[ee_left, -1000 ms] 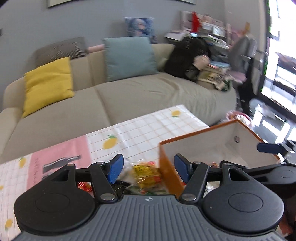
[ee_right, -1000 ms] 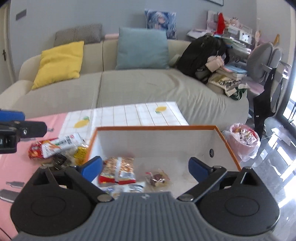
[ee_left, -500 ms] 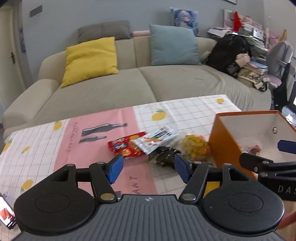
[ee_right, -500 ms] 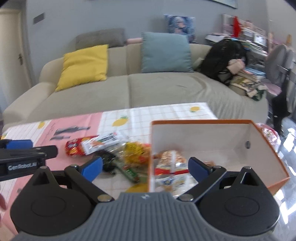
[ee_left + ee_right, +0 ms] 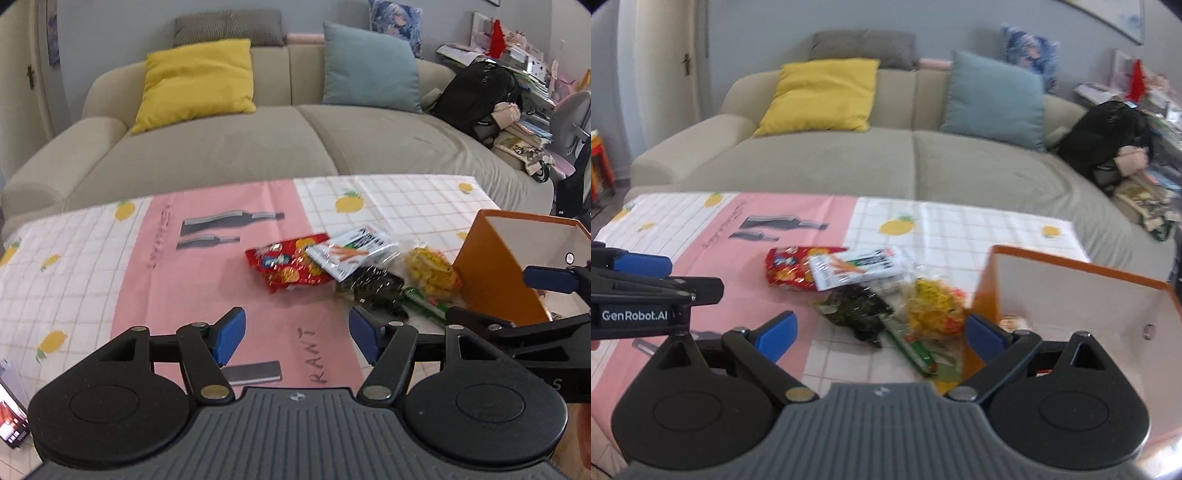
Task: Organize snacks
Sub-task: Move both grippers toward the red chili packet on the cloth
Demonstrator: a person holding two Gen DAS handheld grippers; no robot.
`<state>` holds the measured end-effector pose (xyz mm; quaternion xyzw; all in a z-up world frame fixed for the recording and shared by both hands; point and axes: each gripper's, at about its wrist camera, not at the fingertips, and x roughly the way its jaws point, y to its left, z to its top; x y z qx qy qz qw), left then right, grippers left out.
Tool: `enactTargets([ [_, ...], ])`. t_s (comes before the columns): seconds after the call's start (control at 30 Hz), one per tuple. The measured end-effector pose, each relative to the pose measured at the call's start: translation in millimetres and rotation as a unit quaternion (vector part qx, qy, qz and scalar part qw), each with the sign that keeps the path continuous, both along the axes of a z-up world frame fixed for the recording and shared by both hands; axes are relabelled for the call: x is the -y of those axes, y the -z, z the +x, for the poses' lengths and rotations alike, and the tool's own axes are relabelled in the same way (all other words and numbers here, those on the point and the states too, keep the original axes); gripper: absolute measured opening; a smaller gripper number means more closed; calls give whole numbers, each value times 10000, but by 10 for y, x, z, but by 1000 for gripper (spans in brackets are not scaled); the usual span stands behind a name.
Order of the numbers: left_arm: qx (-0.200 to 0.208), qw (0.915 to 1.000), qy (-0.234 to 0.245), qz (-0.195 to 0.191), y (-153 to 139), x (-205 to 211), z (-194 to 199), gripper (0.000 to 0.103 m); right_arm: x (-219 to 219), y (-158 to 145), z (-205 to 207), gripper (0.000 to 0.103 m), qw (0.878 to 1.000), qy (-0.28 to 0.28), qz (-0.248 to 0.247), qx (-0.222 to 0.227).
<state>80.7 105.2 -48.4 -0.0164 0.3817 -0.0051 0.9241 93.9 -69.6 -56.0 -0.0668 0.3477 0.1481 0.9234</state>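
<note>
Behind our surface (image 5: 221,280) sits a couch. Both grippers, left (image 5: 293,334) and right (image 5: 881,334), are spread and empty. Snacks (image 5: 871,291) overlap; we might grab two together.

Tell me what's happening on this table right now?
A person holds a claw in each hand over a table of snacks. Both the left claw and right claw are open and empty, pointing at a loose pile: a red packet, a white packet, a dark packet and a yellow bag. The orange box beside the pile already holds some snacks.
</note>
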Motion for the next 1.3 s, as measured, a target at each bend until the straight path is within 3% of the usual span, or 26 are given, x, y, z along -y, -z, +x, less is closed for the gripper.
enactTargets([
  [0.1, -109, 9998, -36, -155, 104, -98, 48, 76, -85, 102, 103, 95, 9998, -119, -50, -147],
  [0.33, -223, 9985, 89, -483, 235, -226, 328, 76, -247, 254, 389, 82, 9991, -259, -261, -198],
  [0.53, -289, 9982, 361, -393, 358, -229, 587, 74, -362, 417, 634, 70, 9973, -464, -491, -283],
  [0.63, -339, 9978, 486, -306, 447, -253, 730, 68, -433, 530, 697, 61, 9954, -625, -586, -419],
  [0.77, -442, 9976, 456, -262, 611, -346, 918, 56, -525, 641, 763, 59, 9939, -746, -612, -538],
  [0.83, -498, 9975, 380, -341, 687, -407, 1000, 52, -580, 692, 796, 52, 9930, -804, -661, -560],
  [0.97, -624, 9970, 126, -439, 781, -476, 1135, 41, -673, 777, 850, 51, 9918, -898, -693, -584],
  [1.1, -689, 9926, -95, -991, 821, -543, 1241, 37, -748, 847, 874, 47, 9914, -934, -794, -469],
  [1.3, -771, 9868, -502, -1332, 885, -605, 1360, 22, -782, 865, 878, 34, 9901, -1044, -881, -321],
])
